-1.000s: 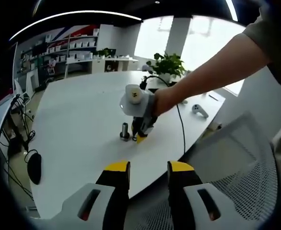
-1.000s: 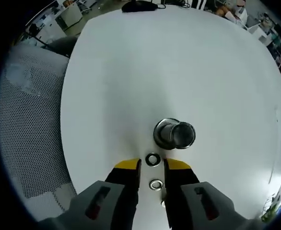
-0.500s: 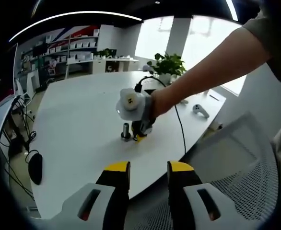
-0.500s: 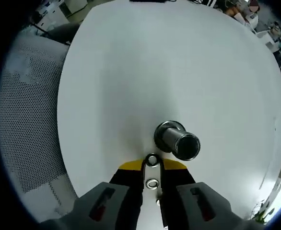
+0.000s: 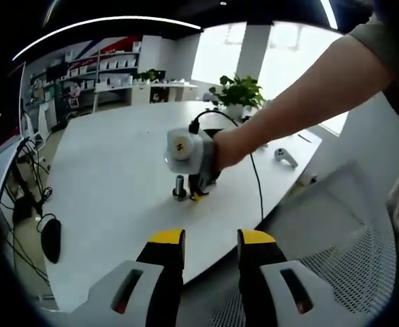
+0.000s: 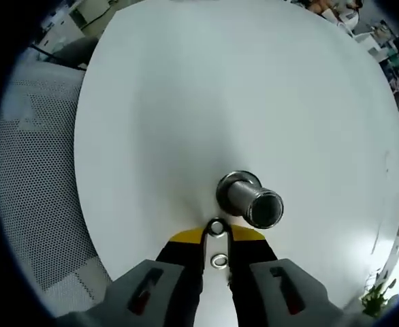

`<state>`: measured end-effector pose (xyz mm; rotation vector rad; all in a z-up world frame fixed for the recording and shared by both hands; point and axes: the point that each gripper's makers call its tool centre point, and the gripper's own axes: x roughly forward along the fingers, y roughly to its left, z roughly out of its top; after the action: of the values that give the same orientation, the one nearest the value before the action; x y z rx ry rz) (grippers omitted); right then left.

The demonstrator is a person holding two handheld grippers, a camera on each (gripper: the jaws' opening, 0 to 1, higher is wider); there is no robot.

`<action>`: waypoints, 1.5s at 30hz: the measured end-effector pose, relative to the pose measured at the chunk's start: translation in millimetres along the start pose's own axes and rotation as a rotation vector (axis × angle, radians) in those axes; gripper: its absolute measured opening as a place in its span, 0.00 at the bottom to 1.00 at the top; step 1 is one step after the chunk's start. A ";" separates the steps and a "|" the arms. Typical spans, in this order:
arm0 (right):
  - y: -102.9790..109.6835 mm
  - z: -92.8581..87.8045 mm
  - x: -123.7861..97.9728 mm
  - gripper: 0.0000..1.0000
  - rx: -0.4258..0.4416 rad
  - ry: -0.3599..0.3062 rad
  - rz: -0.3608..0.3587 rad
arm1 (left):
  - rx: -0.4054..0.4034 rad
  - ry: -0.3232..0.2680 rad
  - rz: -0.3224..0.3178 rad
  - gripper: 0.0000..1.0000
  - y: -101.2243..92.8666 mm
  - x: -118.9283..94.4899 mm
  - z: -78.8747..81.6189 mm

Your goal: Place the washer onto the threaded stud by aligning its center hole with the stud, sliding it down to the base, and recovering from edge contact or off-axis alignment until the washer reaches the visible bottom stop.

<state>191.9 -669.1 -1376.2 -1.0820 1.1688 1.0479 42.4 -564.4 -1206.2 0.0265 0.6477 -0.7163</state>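
Since a second ago my right gripper (image 6: pixel 216 240) has narrowed from a spread stance around the two washers to nearly closed, and in the left gripper view it has shifted slightly nearer the stud (image 5: pixel 180 187).

Right gripper view: the jaws stand narrow, with one washer (image 6: pixel 215 227) at their yellow tips and a second washer (image 6: pixel 218 260) lying between them further back. The front one appears pinched, though I cannot tell whether it is off the white table (image 6: pixel 186 102) or resting on it. The stud (image 6: pixel 250 200) stands upright just beyond the tips and a little to one side, nothing on it yet.

Left gripper (image 5: pixel 211 240): held back over the near table edge, jaws apart, nothing between them, idle.

Step in hand, by my judgement: securing the washer, before any placement. Next move calls for lifting it clear, carrying it above the stud's top, levelling it so the hole sits on axis, then lowering. The grip is on the rim, so tilt is likely; expect edge contact on the threads.
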 end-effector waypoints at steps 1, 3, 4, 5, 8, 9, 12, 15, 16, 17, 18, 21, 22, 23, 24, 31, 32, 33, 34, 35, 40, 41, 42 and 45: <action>0.1 -0.7 0.1 0.14 0.011 -0.014 -0.010 | -0.001 -0.001 0.001 0.29 0.1 -0.2 0.2; 0.0 -1.5 0.1 0.14 0.031 -0.041 -0.021 | -0.001 -0.005 0.000 0.29 -0.4 -0.4 0.7; -0.2 -1.6 0.2 0.14 0.043 -0.048 -0.022 | 0.000 -0.004 0.000 0.29 -0.5 -0.4 0.6; -0.8 -1.8 0.3 0.14 0.074 -0.067 -0.018 | 0.000 -0.003 -0.001 0.29 -0.7 -0.4 0.3; -2.0 -2.7 -1.0 0.14 0.120 -0.096 -0.016 | 0.003 0.000 -0.004 0.29 -1.3 -0.2 -0.1; -2.2 -3.2 -0.8 0.14 0.132 -0.107 -0.021 | 0.003 0.000 -0.005 0.29 -1.5 -0.2 0.1; 4.4 -4.7 0.4 0.02 0.137 -0.125 0.005 | 0.007 0.001 -0.008 0.29 -1.9 0.0 -0.1; -0.8 -9.3 13.8 0.03 0.113 -0.146 -0.055 | 0.007 -0.004 -0.008 0.29 -1.9 -0.3 0.8; 0.6 -6.0 2.9 0.03 0.124 -0.146 -0.048 | 0.006 -0.007 -0.008 0.29 -1.9 -0.5 1.4; 0.2 -5.1 1.0 0.03 0.127 -0.146 -0.043 | 0.005 -0.009 -0.008 0.29 -1.9 -0.6 1.7; 0.6 -2.4 -4.3 0.03 0.140 -0.149 -0.026 | 0.006 -0.009 -0.007 0.29 -1.8 -0.7 1.8; -1.2 -2.4 -0.8 0.03 0.174 -0.135 0.009 | 0.007 -0.005 -0.009 0.29 -2.4 -0.6 1.0; -1.3 -2.4 0.0 0.03 0.167 -0.129 0.012 | 0.008 -0.005 -0.008 0.29 -2.3 -0.6 1.0; -0.8 -2.7 -0.1 0.03 0.158 -0.127 0.008 | 0.006 -0.008 -0.008 0.29 -2.4 -0.7 1.4; -0.3 -3.1 -0.2 0.03 0.153 -0.127 0.007 | 0.005 -0.010 -0.009 0.29 -2.4 -0.8 1.6; -1.3 -3.3 -0.6 0.03 0.178 -0.147 0.014 | 0.006 -0.009 -0.007 0.29 -2.0 -0.7 1.6; -1.5 -3.2 -0.2 0.03 0.183 -0.146 0.016 | 0.007 -0.008 -0.008 0.29 -2.1 -0.7 1.5; -1.2 -3.0 0.0 0.03 0.183 -0.142 0.017 | 0.007 -0.009 -0.008 0.29 -2.2 -0.6 1.6; -1.1 -2.8 0.1 0.03 0.177 -0.137 0.015 | 0.007 -0.009 -0.008 0.29 -2.2 -0.7 1.7; -0.9 -2.6 0.2 0.03 0.170 -0.132 0.012 | 0.005 -0.010 -0.008 0.29 -2.1 -0.7 1.8; -0.8 -3.3 0.0 0.03 0.159 -0.121 0.008 | 0.005 -0.012 -0.008 0.29 -2.2 -0.8 2.0; -0.9 -3.3 0.2 0.03 0.160 -0.122 0.008 | 0.005 -0.012 -0.008 0.29 -2.2 -0.9 2.0; -0.9 -3.3 0.3 0.03 0.160 -0.122 0.008 | 0.004 -0.014 -0.009 0.29 -2.4 -1.0 2.5; -0.4 -3.1 -0.5 0.03 0.158 -0.119 0.010 | 0.004 -0.024 -0.014 0.29 -3.2 -1.2 4.3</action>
<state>191.7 -672.2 -1375.9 -0.8794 1.1414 0.9962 42.0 -567.2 -1201.5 0.0172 0.6240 -0.7300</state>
